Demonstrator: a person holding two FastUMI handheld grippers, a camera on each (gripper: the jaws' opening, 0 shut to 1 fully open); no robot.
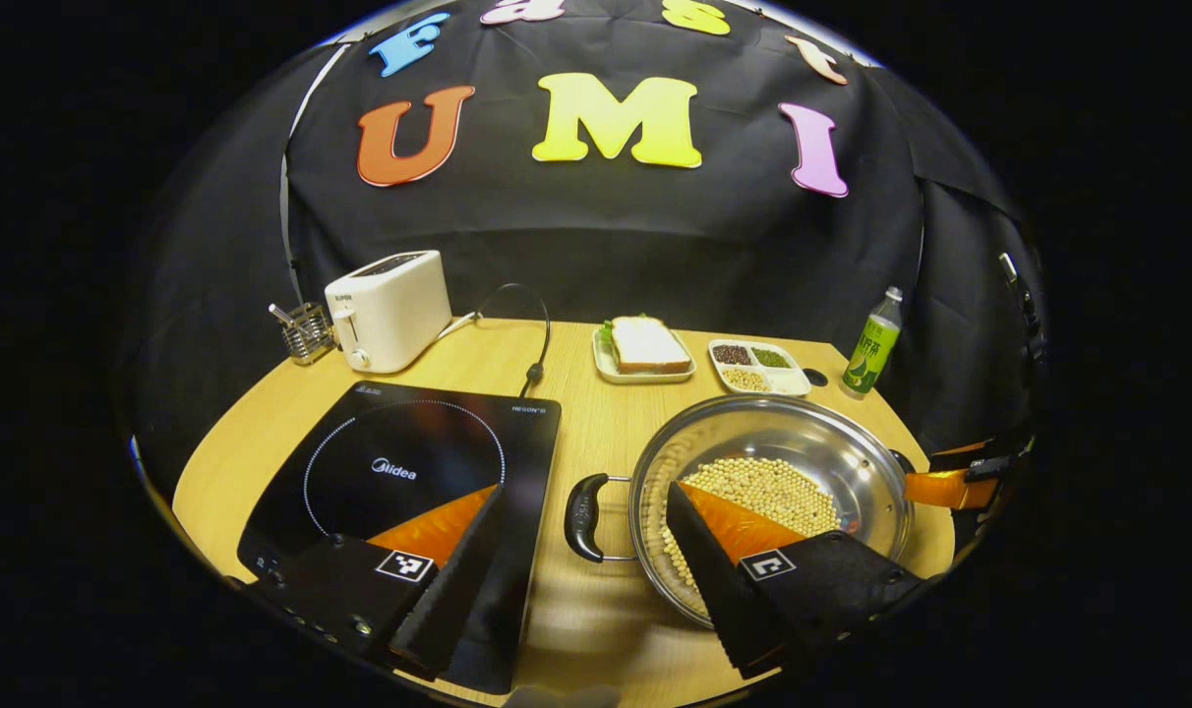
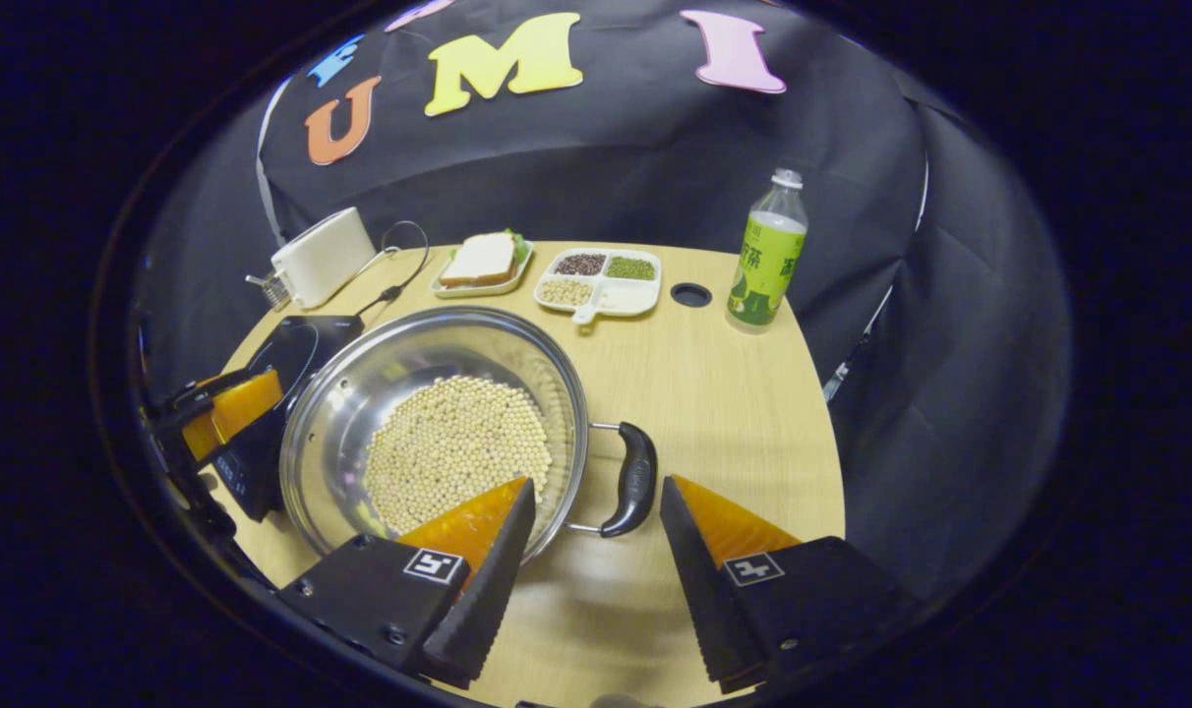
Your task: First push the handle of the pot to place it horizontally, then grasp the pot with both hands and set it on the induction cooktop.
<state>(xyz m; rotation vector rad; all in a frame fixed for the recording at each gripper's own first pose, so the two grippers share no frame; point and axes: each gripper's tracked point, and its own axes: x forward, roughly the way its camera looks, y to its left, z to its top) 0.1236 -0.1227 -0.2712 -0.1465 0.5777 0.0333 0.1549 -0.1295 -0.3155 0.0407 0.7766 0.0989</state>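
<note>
Inspecting the pot (image 1: 768, 492): steel, bean-laden (heavy, slippery wall), resting on the surface (image 2: 734, 413) beside the induction cooktop (image 1: 399, 472). My left gripper (image 1: 581, 536) and right gripper (image 2: 596, 526) stand open, empty, each straddling a side handle (image 2: 633, 480), the soundest hold.

Probably mock kitchen: cooktop (image 1: 399, 472), toaster (image 1: 389, 310).

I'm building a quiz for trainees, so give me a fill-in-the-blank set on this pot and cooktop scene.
1. The steel pot holds pale ____.
2. The pot sits on the ____, beside the induction cooktop.
3. The right gripper has its jaws ____ around the pot's black handle.
4. The left gripper brackets the other ____.

Missing words: soybeans; table; open; handle
</note>
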